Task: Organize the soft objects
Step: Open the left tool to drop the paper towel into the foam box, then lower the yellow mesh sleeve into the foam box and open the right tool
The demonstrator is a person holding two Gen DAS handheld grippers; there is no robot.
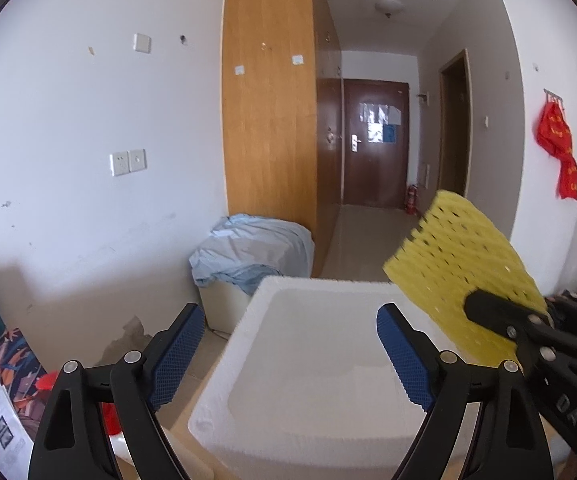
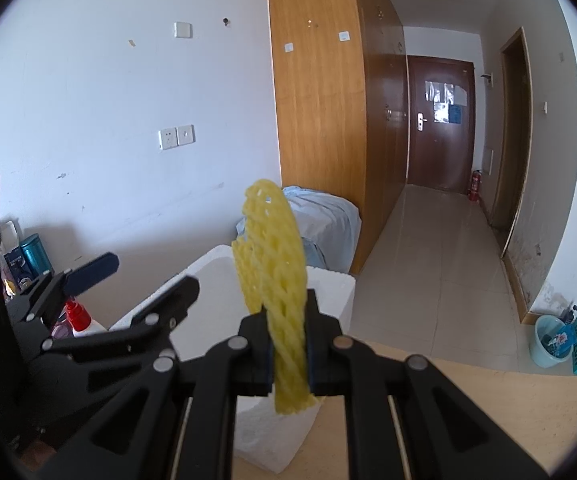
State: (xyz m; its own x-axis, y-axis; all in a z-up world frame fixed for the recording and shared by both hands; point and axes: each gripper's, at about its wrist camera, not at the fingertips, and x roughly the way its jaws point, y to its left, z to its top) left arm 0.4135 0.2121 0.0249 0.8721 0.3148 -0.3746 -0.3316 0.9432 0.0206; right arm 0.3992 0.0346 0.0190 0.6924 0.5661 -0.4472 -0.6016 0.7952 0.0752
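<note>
Showing now: two grippers, left gripper [image 1: 288,360] and right gripper [image 2: 288,344], one yellow foam net [image 2: 272,280], one white foam box [image 1: 308,360], one teal bucket [image 2: 548,340].

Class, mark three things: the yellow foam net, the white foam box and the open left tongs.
yellow foam net [image 2: 266,248], right wrist view, mesh above the grip
white foam box [image 1: 328,364], left wrist view, inner floor
left tongs [image 1: 288,356], left wrist view, gap between blue pads

"DAS" on the right tongs' [image 1: 488,312] black arm.

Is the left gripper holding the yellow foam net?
No, the left gripper is open and empty over the white foam box; the right gripper holds the yellow foam net.
</note>
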